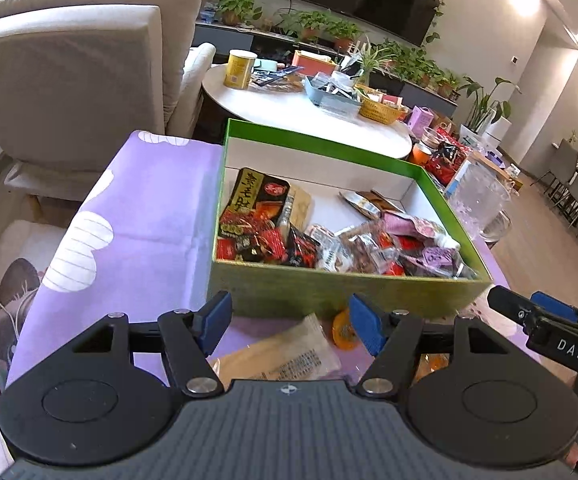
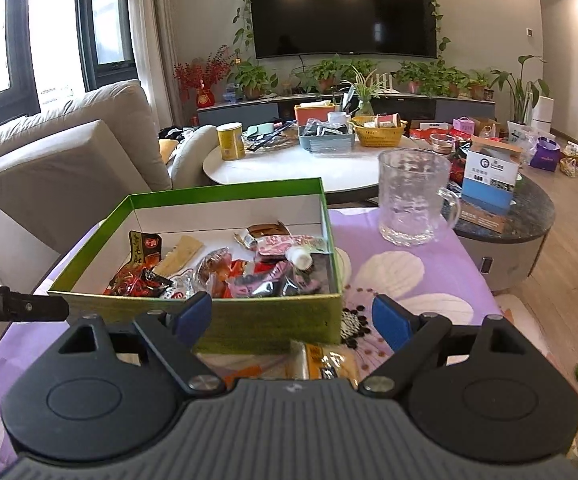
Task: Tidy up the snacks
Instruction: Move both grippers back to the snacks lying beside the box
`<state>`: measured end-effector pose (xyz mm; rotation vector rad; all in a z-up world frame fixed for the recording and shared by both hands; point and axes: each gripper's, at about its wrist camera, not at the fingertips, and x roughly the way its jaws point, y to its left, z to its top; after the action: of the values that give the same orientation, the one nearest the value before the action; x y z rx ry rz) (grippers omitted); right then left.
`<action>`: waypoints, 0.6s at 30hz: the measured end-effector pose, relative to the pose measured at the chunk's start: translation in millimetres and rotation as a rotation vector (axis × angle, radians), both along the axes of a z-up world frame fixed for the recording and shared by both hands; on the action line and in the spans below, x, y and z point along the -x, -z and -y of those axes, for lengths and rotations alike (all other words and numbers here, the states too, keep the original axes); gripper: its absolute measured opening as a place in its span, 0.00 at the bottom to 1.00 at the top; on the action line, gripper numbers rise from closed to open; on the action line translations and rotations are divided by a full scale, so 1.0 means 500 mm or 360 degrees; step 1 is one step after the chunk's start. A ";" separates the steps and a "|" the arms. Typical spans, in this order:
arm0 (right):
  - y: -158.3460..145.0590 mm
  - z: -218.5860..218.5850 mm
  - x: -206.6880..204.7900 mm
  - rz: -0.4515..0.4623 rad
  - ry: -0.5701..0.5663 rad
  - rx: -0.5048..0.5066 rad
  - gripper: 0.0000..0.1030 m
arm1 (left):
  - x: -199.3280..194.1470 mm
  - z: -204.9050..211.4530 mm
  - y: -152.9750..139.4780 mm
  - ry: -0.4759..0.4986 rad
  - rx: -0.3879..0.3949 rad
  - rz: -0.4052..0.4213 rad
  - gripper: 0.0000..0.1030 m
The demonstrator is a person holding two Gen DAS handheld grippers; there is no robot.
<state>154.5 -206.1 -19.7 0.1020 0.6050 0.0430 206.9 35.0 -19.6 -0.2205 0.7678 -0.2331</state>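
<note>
A green box (image 1: 329, 290) with white inner walls stands on the purple cloth, holding several snack packets (image 1: 257, 220); it also shows in the right wrist view (image 2: 273, 320). My left gripper (image 1: 291, 322) is open, just in front of the box, above a tan snack packet (image 1: 285, 354) and a small orange packet (image 1: 344, 334). My right gripper (image 2: 293, 318) is open at the box's near right corner, above a yellow packet (image 2: 327, 362). The right gripper also shows at the right edge of the left wrist view (image 1: 545, 320).
A clear glass mug (image 2: 413, 196) stands on the cloth right of the box. Behind are a white round table (image 2: 273, 164) with baskets and a yellow can (image 2: 231, 141), a dark round table (image 2: 529, 216) with boxes, and a beige sofa (image 2: 73, 152) at the left.
</note>
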 end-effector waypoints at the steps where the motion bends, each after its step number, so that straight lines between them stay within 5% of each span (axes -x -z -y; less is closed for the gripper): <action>1: -0.001 0.001 0.003 0.0001 0.0004 0.0001 0.58 | 0.005 0.002 -0.001 0.0008 -0.0003 0.0003 0.60; 18: 0.011 0.000 0.050 -0.0019 -0.0044 0.0012 0.58 | 0.051 0.012 0.015 0.0048 -0.0028 -0.0044 0.60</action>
<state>129.5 -206.0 -25.3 0.0865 0.6188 0.0666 181.6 28.9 -27.1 -0.1958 0.8010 -0.2523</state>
